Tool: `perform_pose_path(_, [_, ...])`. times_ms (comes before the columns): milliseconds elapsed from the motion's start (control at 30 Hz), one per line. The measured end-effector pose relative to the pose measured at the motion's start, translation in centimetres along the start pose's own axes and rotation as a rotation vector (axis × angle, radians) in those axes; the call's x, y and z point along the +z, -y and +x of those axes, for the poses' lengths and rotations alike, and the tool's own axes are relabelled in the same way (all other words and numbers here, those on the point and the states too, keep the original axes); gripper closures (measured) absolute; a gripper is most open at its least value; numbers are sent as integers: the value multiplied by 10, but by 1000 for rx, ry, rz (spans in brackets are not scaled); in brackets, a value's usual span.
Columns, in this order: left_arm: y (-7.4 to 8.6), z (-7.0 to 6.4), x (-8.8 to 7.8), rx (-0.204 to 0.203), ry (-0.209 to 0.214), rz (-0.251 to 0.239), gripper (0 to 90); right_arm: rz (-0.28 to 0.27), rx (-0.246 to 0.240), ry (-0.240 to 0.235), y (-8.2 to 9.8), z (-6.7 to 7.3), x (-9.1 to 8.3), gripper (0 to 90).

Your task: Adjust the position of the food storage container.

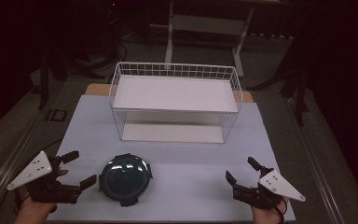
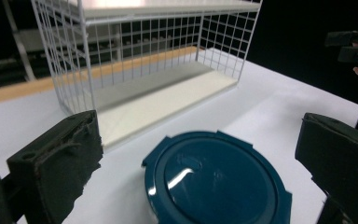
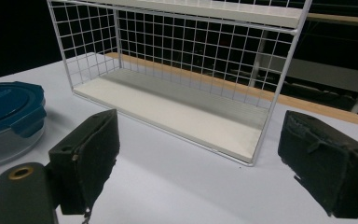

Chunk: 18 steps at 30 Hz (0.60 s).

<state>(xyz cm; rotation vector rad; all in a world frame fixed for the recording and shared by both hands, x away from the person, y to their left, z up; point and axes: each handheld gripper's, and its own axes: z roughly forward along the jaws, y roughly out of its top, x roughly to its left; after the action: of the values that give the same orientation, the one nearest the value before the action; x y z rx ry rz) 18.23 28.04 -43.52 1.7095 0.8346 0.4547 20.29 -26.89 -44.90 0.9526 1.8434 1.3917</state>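
A round container with a dark blue clip-on lid sits on the white table near its front edge, left of centre. My left gripper is open just left of the container, jaws spread wide and empty. My right gripper is open too, near the front right of the table, holding nothing. Behind stands a white wire rack with a top shelf and a bottom shelf, both bare.
The white table top has a wooden strip along its far edge. Beyond it are dark floor, stand legs and a white frame. The other gripper with a person's fingers shows at the right of the left gripper view.
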Motion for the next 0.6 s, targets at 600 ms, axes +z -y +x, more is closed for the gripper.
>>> perform_pose_path(600, [51, 31, 7, -83, 95, 323, 5, 12, 4, 0, 1, 2, 2, 125])
